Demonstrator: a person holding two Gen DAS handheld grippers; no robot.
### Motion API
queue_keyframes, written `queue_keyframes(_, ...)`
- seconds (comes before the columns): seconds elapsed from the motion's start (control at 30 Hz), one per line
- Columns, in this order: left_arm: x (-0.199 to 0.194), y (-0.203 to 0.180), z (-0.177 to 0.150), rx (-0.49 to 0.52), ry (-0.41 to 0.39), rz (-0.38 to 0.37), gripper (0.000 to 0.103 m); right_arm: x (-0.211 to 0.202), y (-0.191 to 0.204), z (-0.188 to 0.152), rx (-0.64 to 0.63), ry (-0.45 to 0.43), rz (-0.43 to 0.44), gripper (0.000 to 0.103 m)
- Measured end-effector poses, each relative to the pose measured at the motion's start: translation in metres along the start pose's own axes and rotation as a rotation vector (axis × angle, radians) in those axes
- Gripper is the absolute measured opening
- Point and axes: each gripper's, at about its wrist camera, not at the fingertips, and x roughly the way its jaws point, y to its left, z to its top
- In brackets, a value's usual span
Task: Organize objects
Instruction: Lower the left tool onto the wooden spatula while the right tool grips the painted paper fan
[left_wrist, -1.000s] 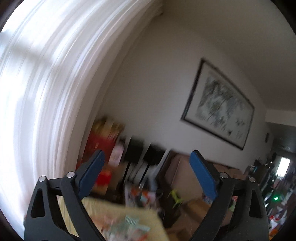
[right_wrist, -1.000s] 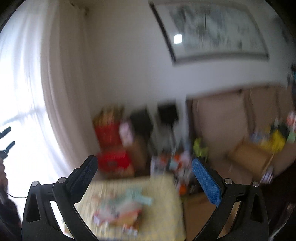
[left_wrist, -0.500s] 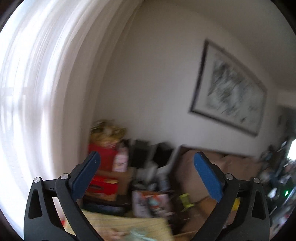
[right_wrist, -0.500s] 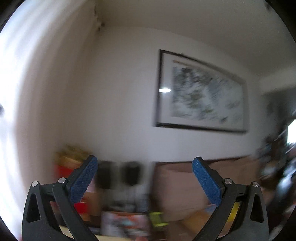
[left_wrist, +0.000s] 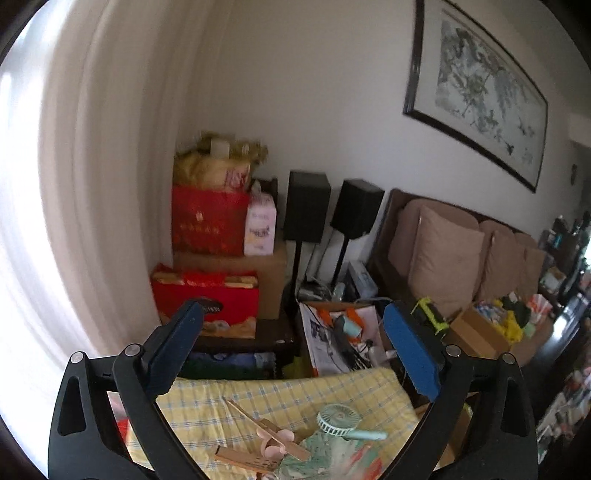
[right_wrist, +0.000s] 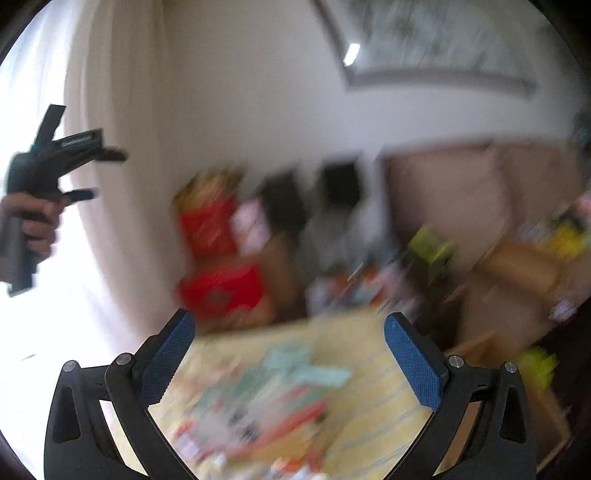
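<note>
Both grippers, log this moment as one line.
left gripper: open, empty | right gripper: open, empty | handheld fan: untouched on yellow checked cloth | right view: blurred

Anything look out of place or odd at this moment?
Nothing damaged or spilled. The mint handheld fan and wooden pieces lie jumbled on the yellow checked cloth. Both grippers, left and right, are open and empty; the right view is motion-blurred.

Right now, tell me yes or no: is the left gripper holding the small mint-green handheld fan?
No: the left gripper is open and empty, above the small mint-green handheld fan lying on the yellow checked cloth.
</note>
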Motion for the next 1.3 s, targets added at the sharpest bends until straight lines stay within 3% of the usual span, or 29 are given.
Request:
queue_keyframes(0.07, 0.029, 0.007, -0.023, 0.001, 0.029, 0.014, 0.097, 0.012, -0.012, -0.002, 0.037, 0.071, 0.093, 0.102)
queue_keyframes(0.27, 0.111, 0.017, -0.083, 0.016, 0.178, 0.081, 0.096, 0.043, -0.041, -0.028, 0.017, 0.264, 0.086, 0.102)
queue_keyframes(0.47, 0.174, 0.045, -0.127, -0.078, 0.306, 0.027, 0.096, 0.087, -0.092, -0.063, 0.186, 0.45, 0.071, 0.102)
queue_keyframes(0.53, 0.194, 0.058, -0.143, -0.115, 0.394, -0.003, 0.096, 0.096, -0.098, -0.071, 0.201, 0.499, 0.067, 0.102)
queue_keyframes(0.6, 0.207, 0.069, -0.157, -0.154, 0.462, -0.002, 0.094, 0.097, -0.097, -0.075, 0.22, 0.546, 0.079, 0.102)
queue_keyframes(0.87, 0.197, 0.089, -0.18, -0.201, 0.522, 0.054, 0.094, 0.113, -0.08, -0.101, 0.135, 0.698, 0.115, 0.101)
queue_keyframes(0.97, 0.188, 0.083, -0.181, -0.14, 0.549, 0.087, 0.095, 0.115, -0.067, -0.106, 0.095, 0.707, 0.128, 0.098)
queue_keyframes(1.07, 0.192, 0.083, -0.185, -0.102, 0.633, 0.203, 0.095, 0.115, -0.059, -0.106, 0.089, 0.695, 0.145, 0.097)
queue_keyframes(1.13, 0.195, 0.09, -0.188, -0.136, 0.666, 0.236, 0.095, 0.116, -0.056, -0.104, 0.11, 0.677, 0.173, 0.096)
queue_keyframes(1.23, 0.197, 0.103, -0.192, -0.224, 0.698, 0.23, 0.095, 0.117, -0.061, -0.104, 0.221, 0.657, 0.282, 0.096)
queue_keyframes(1.3, 0.199, 0.114, -0.194, -0.308, 0.72, 0.23, 0.095, 0.117, -0.063, -0.104, 0.248, 0.653, 0.304, 0.094)
